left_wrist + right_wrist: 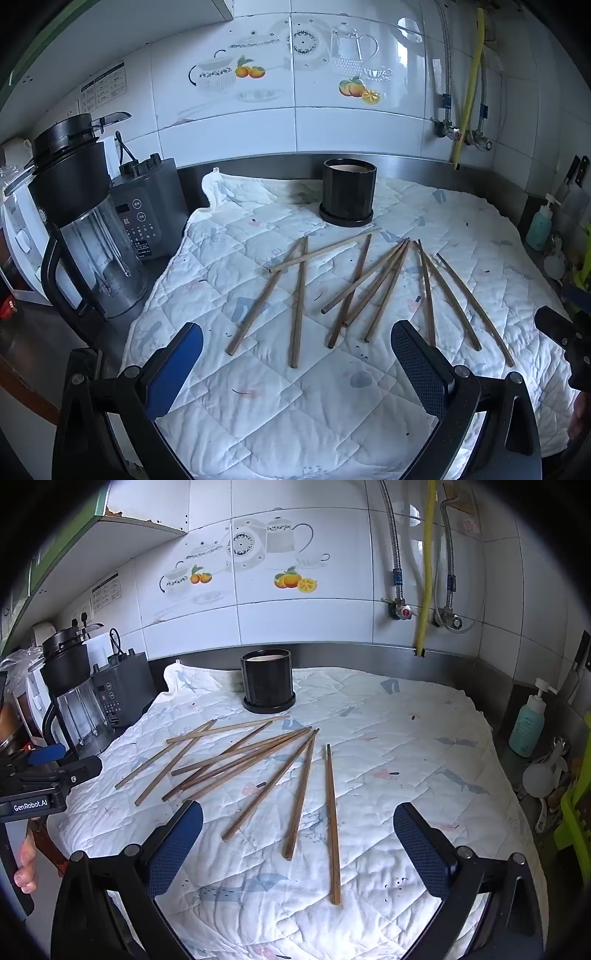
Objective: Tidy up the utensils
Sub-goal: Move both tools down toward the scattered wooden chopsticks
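Our jaws released on both left gripper (297, 356) and right gripper (298, 836), nothing grasped, wooden chopsticks (255, 760) scattered mid-bench on quilted cloth (406, 775), black holder (267, 685) upright at back edge.

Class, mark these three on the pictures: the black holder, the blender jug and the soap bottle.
black holder (267, 681): right wrist view, middle of its side wall.
blender jug (98, 254): left wrist view, its clear glass body.
soap bottle (526, 725): right wrist view, its green body.
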`<move>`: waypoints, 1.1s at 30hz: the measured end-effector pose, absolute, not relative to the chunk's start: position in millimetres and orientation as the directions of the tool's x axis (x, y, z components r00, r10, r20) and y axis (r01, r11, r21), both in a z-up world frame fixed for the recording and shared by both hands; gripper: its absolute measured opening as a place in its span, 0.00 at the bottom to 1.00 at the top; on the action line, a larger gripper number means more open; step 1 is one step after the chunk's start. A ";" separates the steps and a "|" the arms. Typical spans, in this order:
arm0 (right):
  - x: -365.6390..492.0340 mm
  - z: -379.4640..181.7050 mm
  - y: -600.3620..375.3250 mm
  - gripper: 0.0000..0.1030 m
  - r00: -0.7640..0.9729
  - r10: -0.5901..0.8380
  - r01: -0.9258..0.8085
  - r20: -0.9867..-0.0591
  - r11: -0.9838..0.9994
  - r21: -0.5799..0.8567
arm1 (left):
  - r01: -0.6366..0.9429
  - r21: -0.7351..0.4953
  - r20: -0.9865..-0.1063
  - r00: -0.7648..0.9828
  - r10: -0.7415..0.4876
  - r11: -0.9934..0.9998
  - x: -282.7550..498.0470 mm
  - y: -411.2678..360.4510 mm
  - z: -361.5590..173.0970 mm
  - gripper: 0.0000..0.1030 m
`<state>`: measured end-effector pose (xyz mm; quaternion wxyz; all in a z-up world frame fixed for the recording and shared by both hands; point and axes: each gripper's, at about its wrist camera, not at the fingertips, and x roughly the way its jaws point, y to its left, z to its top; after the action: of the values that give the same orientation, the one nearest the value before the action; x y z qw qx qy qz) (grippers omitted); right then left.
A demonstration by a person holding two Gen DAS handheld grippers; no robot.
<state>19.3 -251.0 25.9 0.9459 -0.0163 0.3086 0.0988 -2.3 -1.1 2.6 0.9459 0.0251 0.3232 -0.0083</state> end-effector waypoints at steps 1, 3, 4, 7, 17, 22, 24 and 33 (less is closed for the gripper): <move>19.4 26.0 -250.9 1.00 0.789 0.177 -0.197 -0.588 0.980 0.030 | 0.034 0.045 -0.609 0.793 0.001 0.998 -3.1 -2.2 2.9 1.00; 18.9 26.2 -251.9 1.00 0.793 0.184 -0.196 -0.581 0.980 0.043 | 0.032 0.040 -0.615 0.789 -0.001 0.999 1.1 1.0 0.7 1.00; 18.8 26.2 -251.9 1.00 0.793 0.183 -0.196 -0.581 0.980 0.041 | 0.035 0.035 -0.613 0.790 -0.006 0.999 0.7 1.1 1.2 1.00; 18.7 26.1 -251.2 1.00 0.794 0.181 -0.199 -0.580 0.979 0.033 | 0.035 0.040 -0.600 0.800 -0.003 0.999 -0.5 0.3 3.8 1.00; 20.9 32.4 -249.0 1.00 0.806 0.185 -0.204 -0.562 0.979 0.029 | 0.036 0.035 -0.572 0.820 -0.009 0.999 -1.8 -6.6 14.6 1.00; 22.6 34.8 -248.2 1.00 0.814 0.185 -0.205 -0.551 0.978 0.026 | 0.041 0.031 -0.568 0.823 -0.016 0.999 0.2 -9.5 18.4 1.00; 22.8 35.3 -247.6 1.00 0.816 0.183 -0.204 -0.548 0.979 0.023 | 0.043 0.030 -0.567 0.824 -0.019 0.999 1.3 -10.9 20.2 1.00; 22.4 36.3 -249.7 1.00 0.822 0.187 -0.205 -0.539 0.978 0.026 | 0.045 0.029 -0.556 0.831 -0.021 0.999 4.2 -12.8 23.5 1.00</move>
<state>22.4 -249.7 36.3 0.9542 -0.0164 0.2805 0.1028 4.2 -12.8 23.5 0.9566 0.0205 0.2900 -0.0174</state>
